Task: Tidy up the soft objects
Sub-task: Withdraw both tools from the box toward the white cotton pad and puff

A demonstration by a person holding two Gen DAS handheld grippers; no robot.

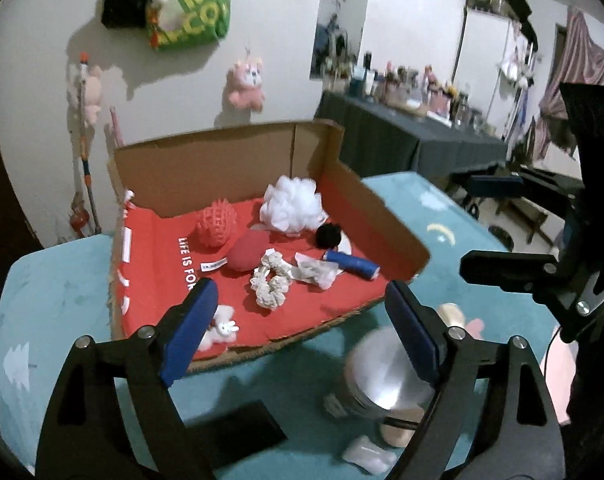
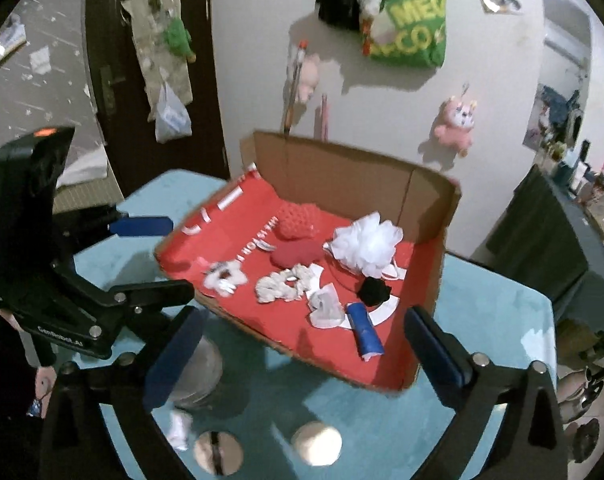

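**Soft things in the box, both my claws empty**

My left claw [image 1: 302,336] and my right claw [image 2: 302,356] both stand wide apart with nothing between the pads, above the near edge of the teal table [image 1: 62,280].

One cardboard box [image 1: 222,160], lined red, sits at the table's middle. I count eight things in it: one white mesh puff [image 1: 292,206] toward the far right corner, one spiky pink ball [image 1: 217,222], one red cushion [image 1: 246,256], one cream scrunchie [image 1: 270,284], one crumpled white wrapper [image 1: 315,272], one black pom [image 1: 327,236], one blue roll [image 1: 351,264] by the right wall, and one white bunny toy [image 1: 222,326] at the near left corner.

Outside, near the front edge, one silvery jar [image 1: 381,380], blurred.
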